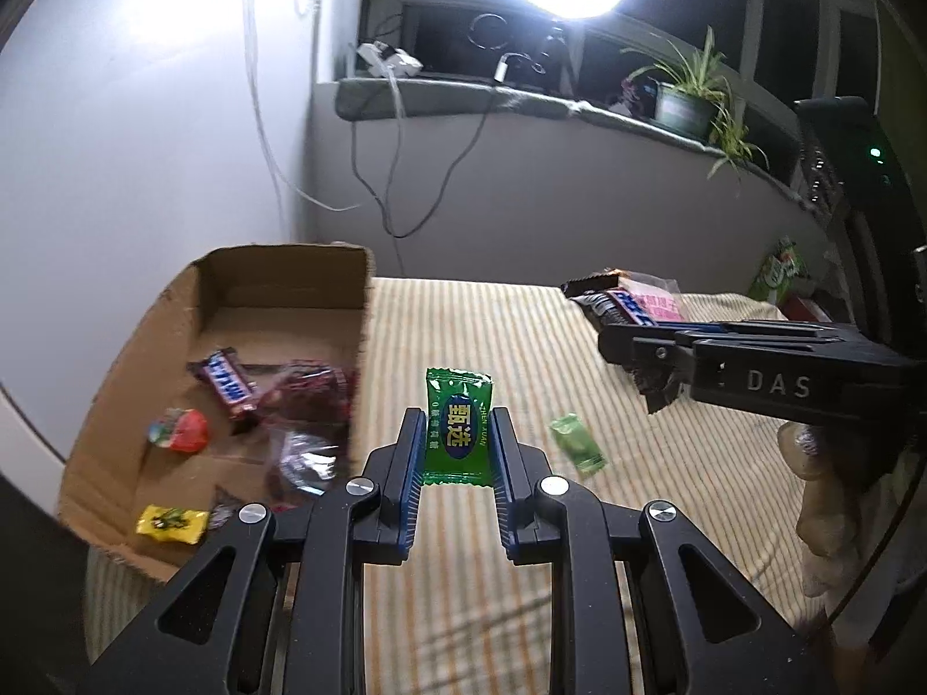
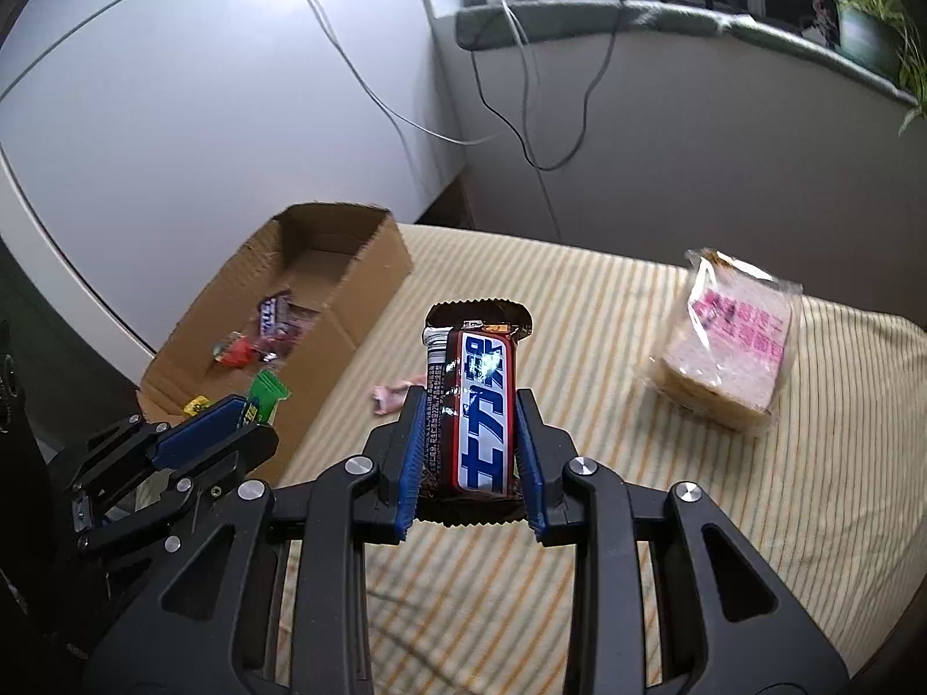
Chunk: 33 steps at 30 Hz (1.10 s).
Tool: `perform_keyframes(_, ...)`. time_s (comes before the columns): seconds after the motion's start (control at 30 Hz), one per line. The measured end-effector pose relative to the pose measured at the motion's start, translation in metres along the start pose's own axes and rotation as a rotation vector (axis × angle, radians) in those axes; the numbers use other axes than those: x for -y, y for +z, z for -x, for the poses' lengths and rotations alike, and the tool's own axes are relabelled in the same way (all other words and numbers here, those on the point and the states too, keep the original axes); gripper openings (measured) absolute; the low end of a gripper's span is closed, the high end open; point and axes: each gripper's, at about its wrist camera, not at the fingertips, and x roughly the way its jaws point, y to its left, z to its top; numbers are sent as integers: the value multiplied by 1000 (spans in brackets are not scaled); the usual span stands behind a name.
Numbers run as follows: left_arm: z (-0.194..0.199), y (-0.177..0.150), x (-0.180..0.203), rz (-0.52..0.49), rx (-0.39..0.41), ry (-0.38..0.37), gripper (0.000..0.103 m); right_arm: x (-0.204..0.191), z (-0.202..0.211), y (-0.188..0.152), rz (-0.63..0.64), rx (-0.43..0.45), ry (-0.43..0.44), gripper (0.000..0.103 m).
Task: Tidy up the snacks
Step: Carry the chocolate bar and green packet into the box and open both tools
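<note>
Fingers of our left gripper (image 1: 453, 434) pinch a green candy (image 1: 456, 425); our right gripper (image 2: 470, 434) clamps a chocolate bar (image 2: 476, 405), both lifted above the bed (image 2: 637, 434). Several snacks already lie in the cardboard box (image 1: 278, 284); a bread packet (image 2: 736, 347), a small green sachet (image 1: 577, 443) and a pink wrapper (image 2: 393, 397) remain outside.

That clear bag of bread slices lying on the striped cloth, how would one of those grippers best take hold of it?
Probably from above, across the narrow thickness of the bread bag, closing on its two broad faces. The stack looks wider than thick and soft, so a gentle pinch; the loose gathered plastic at its far end is another option. Both grippers are already full.
</note>
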Motion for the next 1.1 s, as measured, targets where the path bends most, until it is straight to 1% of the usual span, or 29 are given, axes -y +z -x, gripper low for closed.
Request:
perform_keyframes(0.13,5,0,-16,18,10,21,20,-19,-4,4,15,2,27,30)
perform_keyframes(0.53,18,1,-62,66,32,91,20,-80,-29,20,113,-9,95,30)
perform_keyframes(1.1,12,-2,-94,103,15,125,20,-120,-74,43,170,-58,131,30)
